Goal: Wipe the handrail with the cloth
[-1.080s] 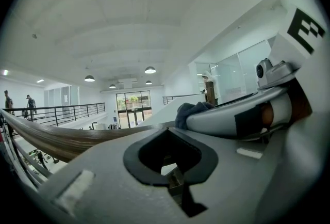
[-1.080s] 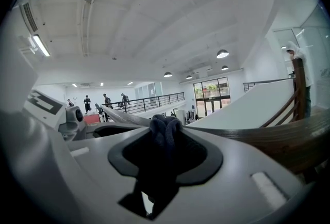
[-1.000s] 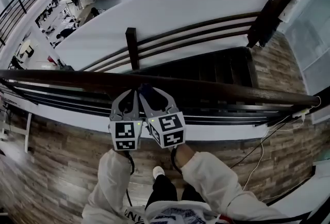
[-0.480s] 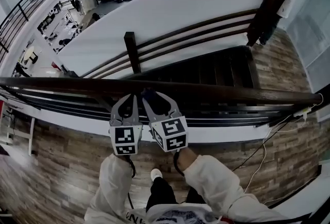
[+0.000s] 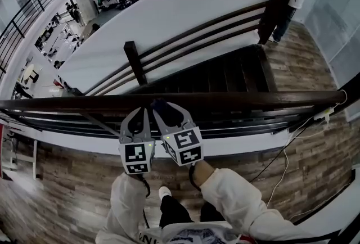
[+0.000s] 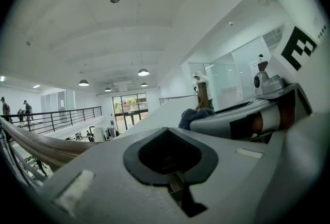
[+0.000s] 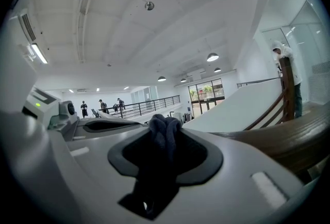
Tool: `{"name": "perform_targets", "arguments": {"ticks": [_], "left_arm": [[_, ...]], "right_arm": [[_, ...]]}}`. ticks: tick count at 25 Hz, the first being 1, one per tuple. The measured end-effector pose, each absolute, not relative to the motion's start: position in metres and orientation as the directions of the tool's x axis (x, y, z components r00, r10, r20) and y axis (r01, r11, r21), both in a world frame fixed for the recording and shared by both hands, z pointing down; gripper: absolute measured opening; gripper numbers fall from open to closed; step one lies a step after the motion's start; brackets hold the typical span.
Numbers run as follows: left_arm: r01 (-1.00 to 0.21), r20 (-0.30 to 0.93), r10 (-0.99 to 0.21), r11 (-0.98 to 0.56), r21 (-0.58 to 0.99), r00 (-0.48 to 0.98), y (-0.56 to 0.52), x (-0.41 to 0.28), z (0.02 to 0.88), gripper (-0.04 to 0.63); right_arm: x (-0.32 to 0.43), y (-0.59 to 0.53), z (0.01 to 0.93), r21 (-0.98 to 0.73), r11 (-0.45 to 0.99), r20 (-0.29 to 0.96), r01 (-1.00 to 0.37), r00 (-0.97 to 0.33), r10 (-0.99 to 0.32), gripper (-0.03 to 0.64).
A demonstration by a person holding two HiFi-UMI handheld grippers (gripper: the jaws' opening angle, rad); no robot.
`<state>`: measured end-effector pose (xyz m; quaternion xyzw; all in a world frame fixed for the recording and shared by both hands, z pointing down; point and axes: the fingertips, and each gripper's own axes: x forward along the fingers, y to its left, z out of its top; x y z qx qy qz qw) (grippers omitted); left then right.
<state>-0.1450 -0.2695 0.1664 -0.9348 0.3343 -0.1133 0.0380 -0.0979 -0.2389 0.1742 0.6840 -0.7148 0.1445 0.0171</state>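
1 dark cloth (image 7: 164,132) is bunched in the right gripper (image 5: 161,104), whose jaws are clamped on it so that a wad sticks out past the tips. It sits at the near edge of the handrail (image 5: 253,101), about midway along it. It seems to rest on the wood, though the contact is hard to confirm. The left gripper (image 5: 143,109) has its jaws together on nothing, just beside the right one. To wipe well, I judge the wad should be pressed firmly onto the rail's top and drawn along it in 1 long stroke. The tips should be angled so no plastic scrapes, with the left gripper kept out of the path.
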Motion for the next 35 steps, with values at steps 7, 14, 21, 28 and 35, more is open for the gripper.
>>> {"name": "perform_targets", "arguments": {"ticks": [7, 14, 21, 28, 35], "left_arm": [[-0.601, 0.18, -0.622, -0.783, -0.164, 0.762, -0.236, -0.102, 0.161, 0.0], [-0.623, 0.187, -0.646, -0.763, -0.174, 0.74, -0.201, -0.058, 0.159, 0.0], [-0.65, 0.197, -0.674, -0.738, -0.181, 0.712, -0.168, -0.019, 0.159, 0.0], [-0.627, 0.206, -0.653, -0.758, -0.181, 0.729, -0.163, -0.006, 0.152, 0.0], [-0.576, 0.21, -0.593, -0.805, -0.144, 0.777, -0.161, -0.009, 0.158, 0.0]], "right_arm": [[-0.051, -0.202, 0.174, -0.194, -0.008, 0.217, -0.981, -0.035, -0.976, 0.143], [0.005, -0.167, 0.173, -0.199, 0.003, 0.213, -0.98, -0.046, -0.976, 0.143], [0.036, -0.143, 0.173, -0.192, 0.045, 0.225, -0.98, -0.089, -0.97, 0.144], [0.048, -0.135, 0.173, -0.204, 0.017, 0.236, -0.979, -0.066, -0.97, 0.144], [0.044, -0.135, 0.172, -0.185, -0.049, 0.246, -0.981, 0.002, -0.969, 0.144]]}}
